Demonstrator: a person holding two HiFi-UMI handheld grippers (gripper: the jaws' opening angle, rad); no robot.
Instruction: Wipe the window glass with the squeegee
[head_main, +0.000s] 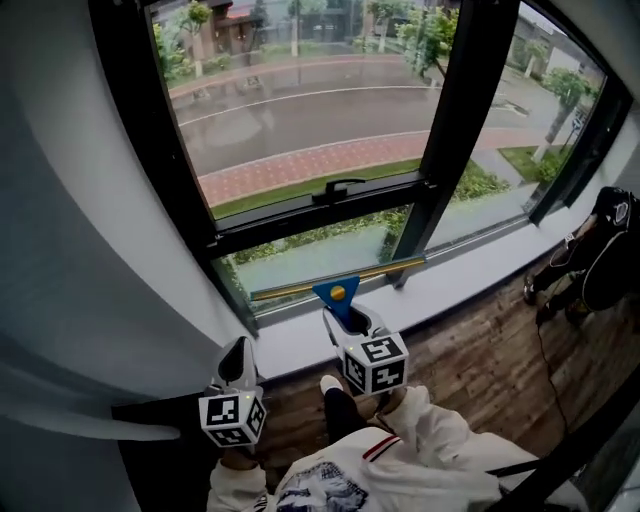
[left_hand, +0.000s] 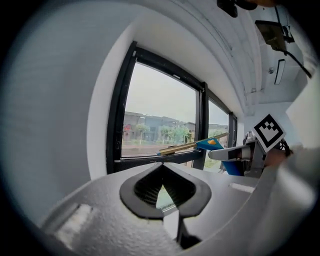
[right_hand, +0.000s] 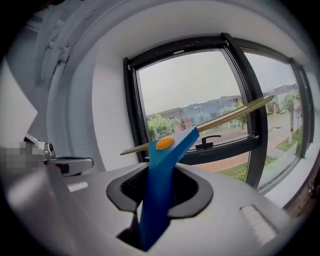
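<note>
A white sleeve (head_main: 420, 440) lay nearest. The left hand-held gripper (head_main: 238, 356) had its jaws together, empty. The right hand-held gripper (head_main: 350, 320) clamped the handle of the blue squeegee (head_main: 337, 291), seemingly light and stiff, its blade at the lower window glass (head_main: 300, 255).

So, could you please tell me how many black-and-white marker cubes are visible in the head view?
2. One black-and-white marker cube sits on the left gripper; the other is on the right gripper, which holds the blue-handled squeegee. None seem hidden.
</note>
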